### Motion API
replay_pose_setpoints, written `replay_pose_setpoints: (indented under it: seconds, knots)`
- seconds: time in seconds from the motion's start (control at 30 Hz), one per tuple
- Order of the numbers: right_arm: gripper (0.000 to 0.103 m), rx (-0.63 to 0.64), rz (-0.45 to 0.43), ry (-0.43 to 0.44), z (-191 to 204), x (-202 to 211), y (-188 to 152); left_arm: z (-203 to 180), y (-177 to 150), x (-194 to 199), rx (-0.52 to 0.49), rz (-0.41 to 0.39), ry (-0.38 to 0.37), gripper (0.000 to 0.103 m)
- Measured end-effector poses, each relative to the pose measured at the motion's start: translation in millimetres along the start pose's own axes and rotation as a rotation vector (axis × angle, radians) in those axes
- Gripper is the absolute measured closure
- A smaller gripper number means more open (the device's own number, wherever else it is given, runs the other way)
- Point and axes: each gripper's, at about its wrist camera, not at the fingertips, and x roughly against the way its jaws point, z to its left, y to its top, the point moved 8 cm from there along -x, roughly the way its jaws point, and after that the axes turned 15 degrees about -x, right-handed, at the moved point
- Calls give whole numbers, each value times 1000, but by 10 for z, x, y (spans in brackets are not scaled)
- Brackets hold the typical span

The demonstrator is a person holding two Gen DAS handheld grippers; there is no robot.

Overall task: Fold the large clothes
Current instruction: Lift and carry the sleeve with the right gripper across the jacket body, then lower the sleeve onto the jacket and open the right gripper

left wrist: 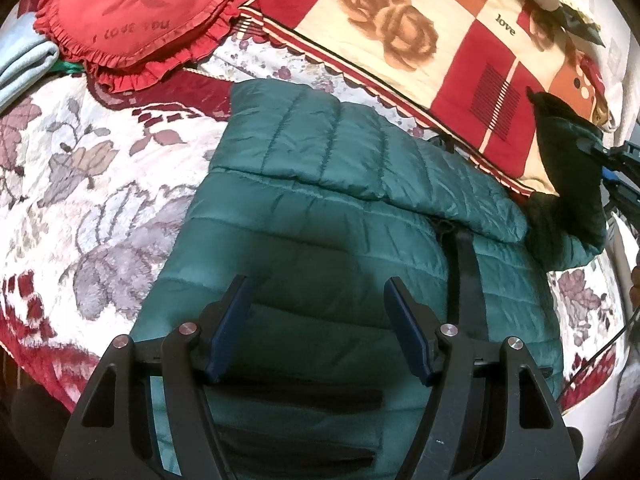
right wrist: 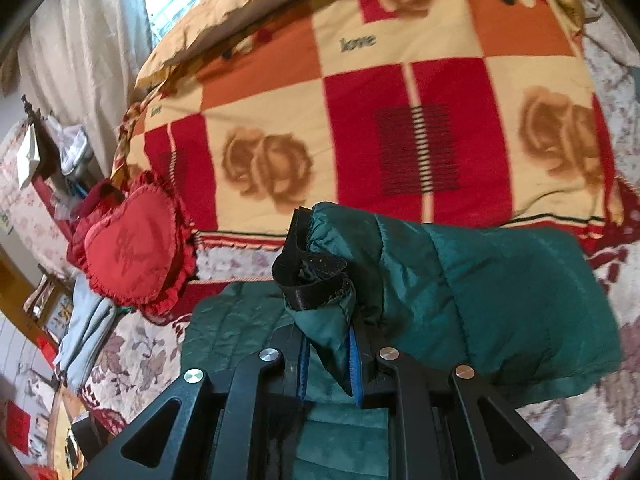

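Green quilted puffer jacket [left wrist: 340, 216] lies spread on the floral bedspread [left wrist: 80, 184] in front of us, its black zipper strip [left wrist: 468, 264] running down the body. One sleeve [left wrist: 360, 152] is already folded across the chest, lying flat over the upper part of the jacket.

Our left gripper [left wrist: 318, 328] hangs just above the lower body of the jacket with its blue-padded fingers [left wrist: 228, 328] spread wide and nothing between them.

Our right gripper [right wrist: 329, 360] is pinching the other sleeve [right wrist: 480, 304] close to its cuff [right wrist: 316, 276]; the green fabric is squeezed between the two blue pads, and the black lining of the cuff opening gapes just beyond the fingertips. This sleeve is lifted off the bed, hanging above the jacket's body. In the left wrist view we see the same raised sleeve at the far right edge, with the right gripper [left wrist: 600, 152] clamped on it.

Behind the jacket lies a red, orange and cream patchwork blanket [right wrist: 400, 100] printed with roses and the word "love". A red frilled cushion [left wrist: 136, 12] sits near the jacket's far corner, and folded pale blue cloth [right wrist: 84, 328] lies beside the cushion.
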Motion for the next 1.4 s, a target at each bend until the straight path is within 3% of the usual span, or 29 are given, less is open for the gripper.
replay_pose_setpoints:
  seconds: [0.63, 0.83, 0.87, 0.9, 0.93, 1.0, 1.13, 1.4]
  knots:
    - [88, 57, 210, 75, 700, -926, -868, 239, 195, 44, 74, -25, -46, 34]
    - [86, 109, 254, 9, 713, -1207, -1118, 253, 236, 43, 67, -29, -36, 34]
    - [85, 122, 259, 3, 706, -1244, -1153, 258, 237, 40, 67, -28, -36, 34]
    - [75, 130, 260, 2, 706, -1259, -1174, 262, 239, 39, 67, -28, -35, 34]
    - [52, 142, 261, 8, 717, -1258, -1196, 268, 242, 35, 67, -28, -35, 34]
    - [26, 157, 260, 22, 759, -1215, -1223, 273, 249, 30, 72, -28, -37, 34]
    - [26, 226, 231, 3, 839, -1064, -1220, 269, 291, 11, 99, -28, -63, 34]
    - [26, 162, 127, 13, 634, -515, -907, 58, 506, -79, 123, -18, -154, 34]
